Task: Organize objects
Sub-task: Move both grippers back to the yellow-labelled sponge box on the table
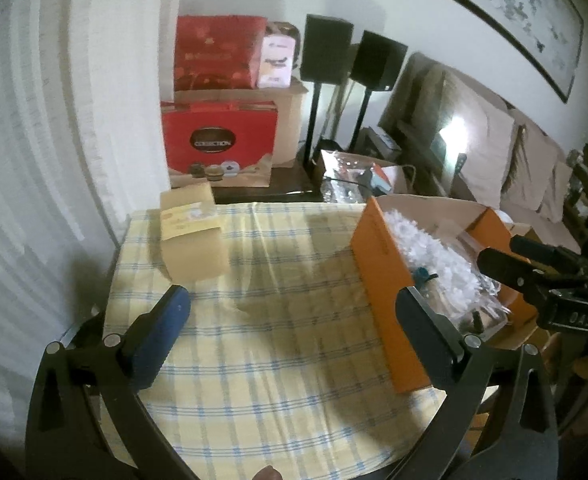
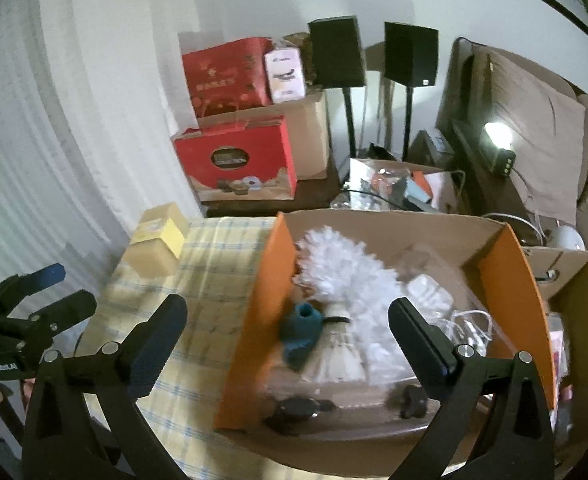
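Observation:
An orange cardboard box (image 2: 254, 320) stands open on the right of the checked tablecloth (image 1: 274, 340). Inside lie a white fluffy duster (image 2: 346, 276), a teal object (image 2: 300, 330), clear plastic items and white cable (image 2: 470, 328), and dark small parts (image 2: 298, 410). The box also shows in the left wrist view (image 1: 382, 280). My right gripper (image 2: 288, 312) is open and empty, above the box's near left part. My left gripper (image 1: 294, 300) is open and empty over the cloth, left of the box. It also shows in the right wrist view (image 2: 60, 286). A tan box with a yellow label (image 1: 192, 236) sits at the table's far left.
Red gift boxes (image 1: 220, 144) and a cardboard carton are stacked behind the table. Two black speakers on stands (image 1: 326, 48) stand by the wall. A cluttered low table (image 2: 394, 184) and a sofa with cushions (image 1: 494, 152) lie to the right. A white curtain (image 1: 34, 160) hangs at left.

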